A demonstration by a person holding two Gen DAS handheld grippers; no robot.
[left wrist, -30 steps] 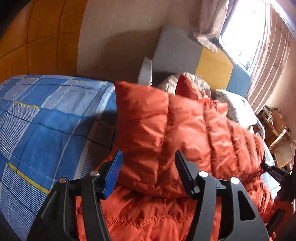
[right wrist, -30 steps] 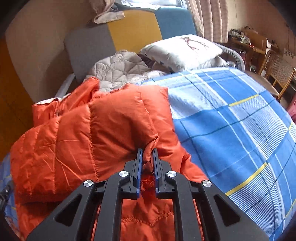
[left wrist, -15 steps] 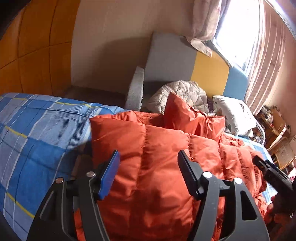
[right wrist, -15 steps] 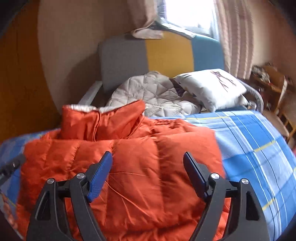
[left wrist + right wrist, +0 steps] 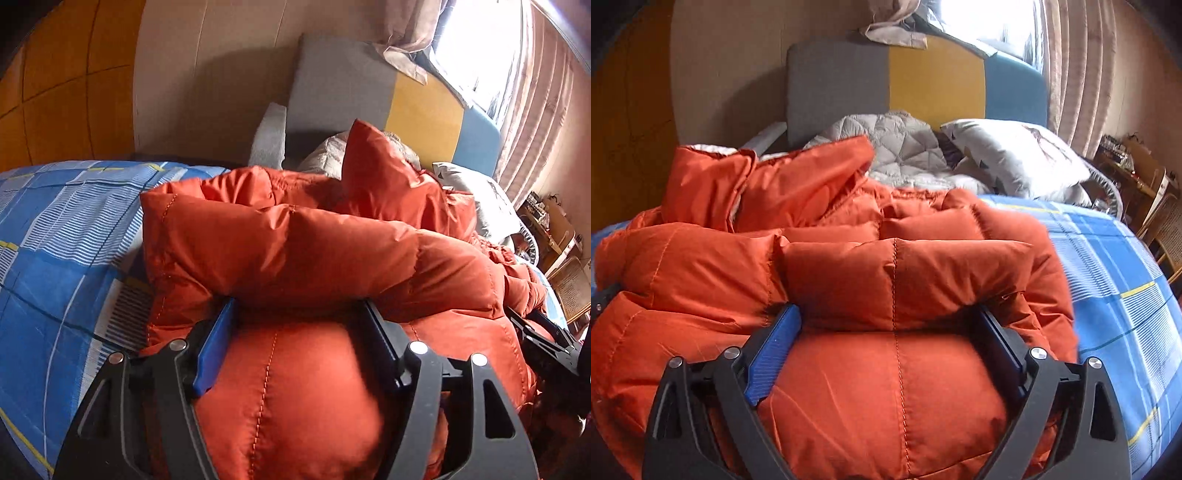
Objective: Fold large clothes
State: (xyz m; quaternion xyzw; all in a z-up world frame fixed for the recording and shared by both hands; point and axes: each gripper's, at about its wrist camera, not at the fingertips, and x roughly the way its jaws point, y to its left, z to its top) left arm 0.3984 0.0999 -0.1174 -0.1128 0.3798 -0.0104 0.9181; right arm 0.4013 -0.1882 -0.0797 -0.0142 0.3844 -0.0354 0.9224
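An orange quilted down jacket (image 5: 295,251) lies folded in a thick bundle on the blue checked bed (image 5: 55,258). My left gripper (image 5: 299,314) is open, its jaws spread wide and pushed into the jacket's front fold, with padded cloth bulging between them. My right gripper (image 5: 890,317) is open too, jaws spread around a puffed section of the jacket (image 5: 894,280). Both sets of fingertips are hidden under the fold. The right gripper's body also shows at the right edge of the left wrist view (image 5: 546,339).
A grey, yellow and blue headboard (image 5: 923,81) stands behind. A grey quilted blanket (image 5: 901,144) and a white pillow (image 5: 1015,155) lie at the head of the bed. Curtains and a bright window are at the upper right. Wooden furniture (image 5: 1145,184) stands to the right of the bed.
The right gripper opened and let go of the jacket edge. Both open grippers then moved down and forward into the jacket, so cloth now fills the gap between their jaws.
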